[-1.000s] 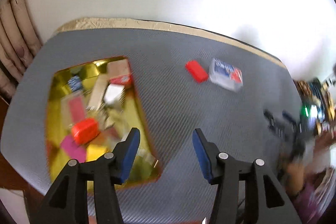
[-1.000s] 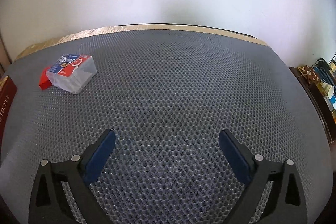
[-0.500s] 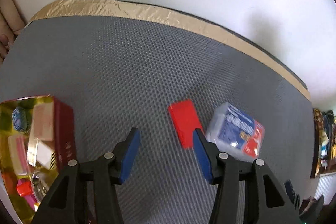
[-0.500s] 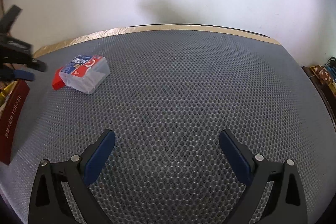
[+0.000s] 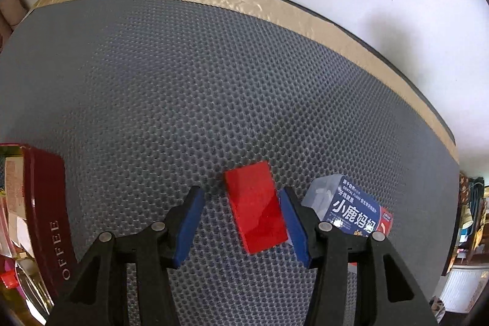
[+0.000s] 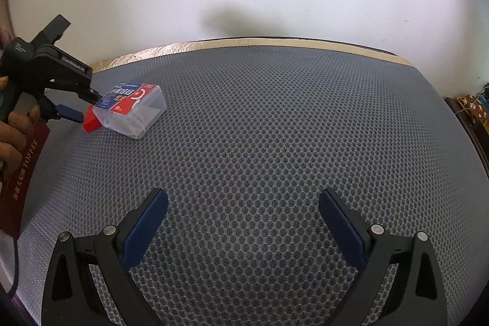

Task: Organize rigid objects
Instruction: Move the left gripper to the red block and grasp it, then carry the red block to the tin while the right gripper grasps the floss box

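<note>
A flat red block lies on the grey mat between the open fingers of my left gripper, close to the right finger. A clear plastic floss box with a blue and red label lies just right of it, beside the right finger. In the right wrist view the left gripper is at the red block, next to the floss box. My right gripper is open and empty above bare mat, well to the right of these objects.
A dark red toffee tin holding several small items stands at the left edge; its side also shows in the right wrist view. The table's gold-taped far edge meets a white wall. Clutter sits off the table at right.
My left gripper swung from above the tin toward the red block and now straddles it. The right gripper stayed open and nearly still.
</note>
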`<action>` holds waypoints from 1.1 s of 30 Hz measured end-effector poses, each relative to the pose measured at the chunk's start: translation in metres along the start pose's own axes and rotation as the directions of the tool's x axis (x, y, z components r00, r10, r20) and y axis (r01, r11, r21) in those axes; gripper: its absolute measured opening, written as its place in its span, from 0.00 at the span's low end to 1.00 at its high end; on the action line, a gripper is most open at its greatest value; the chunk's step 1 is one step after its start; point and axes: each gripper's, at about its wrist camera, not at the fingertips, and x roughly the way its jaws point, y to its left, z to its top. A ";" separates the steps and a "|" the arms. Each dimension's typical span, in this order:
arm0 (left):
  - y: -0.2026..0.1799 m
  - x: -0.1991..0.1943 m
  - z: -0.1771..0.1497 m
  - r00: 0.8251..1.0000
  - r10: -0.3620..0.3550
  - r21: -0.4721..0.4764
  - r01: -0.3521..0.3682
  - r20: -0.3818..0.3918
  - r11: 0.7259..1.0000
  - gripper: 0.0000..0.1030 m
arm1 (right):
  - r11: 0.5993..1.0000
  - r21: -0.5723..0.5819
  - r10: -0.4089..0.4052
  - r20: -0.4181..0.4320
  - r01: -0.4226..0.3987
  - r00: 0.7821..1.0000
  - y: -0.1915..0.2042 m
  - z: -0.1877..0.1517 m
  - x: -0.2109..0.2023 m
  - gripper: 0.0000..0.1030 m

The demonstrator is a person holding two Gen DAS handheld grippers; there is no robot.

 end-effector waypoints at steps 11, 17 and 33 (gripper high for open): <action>0.004 -0.005 -0.014 0.997 0.053 0.006 -0.053 0.063 0.999 0.29 | 1.000 0.001 0.000 -0.005 0.000 1.000 -0.001 0.002 0.002 0.96; 0.019 -0.023 -0.065 0.997 -0.017 0.000 0.017 0.072 1.000 0.29 | 1.000 0.000 -0.001 -0.019 0.001 1.000 -0.001 0.003 0.006 0.96; 0.089 -0.127 -0.190 0.984 -0.138 0.056 0.133 0.110 0.990 0.29 | 0.965 -0.177 0.178 -0.085 -0.191 0.980 0.020 0.016 0.011 0.96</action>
